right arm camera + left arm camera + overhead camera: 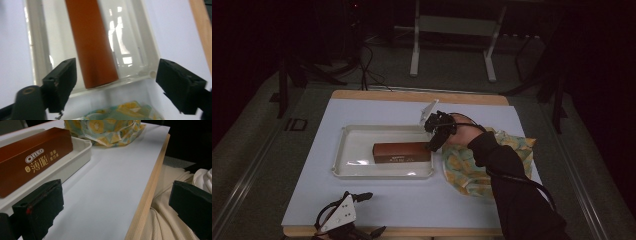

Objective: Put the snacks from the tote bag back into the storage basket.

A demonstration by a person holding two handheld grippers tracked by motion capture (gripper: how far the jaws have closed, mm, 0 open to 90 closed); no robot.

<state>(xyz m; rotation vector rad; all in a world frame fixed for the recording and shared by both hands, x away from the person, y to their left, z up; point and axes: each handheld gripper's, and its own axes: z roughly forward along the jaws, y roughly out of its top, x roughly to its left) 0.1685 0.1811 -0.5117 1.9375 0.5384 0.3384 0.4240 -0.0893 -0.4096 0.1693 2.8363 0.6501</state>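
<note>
A long brown Oreo box lies in a white tray at the middle of the table. My right gripper hangs over the tray's right end, open, its jaws wide on either side of the box end with nothing between them. The tray rim runs below that gripper. My left gripper rests at the table's front edge, open and holding nothing. The left gripper view looks past its jaws at the box, the tray and the cloth.
A crumpled yellow-and-teal patterned cloth lies right of the tray, under the right forearm; it is also at the top of the left gripper view. The table's wooden front edge runs beside a cream-clothed lap. A white stand is behind the table.
</note>
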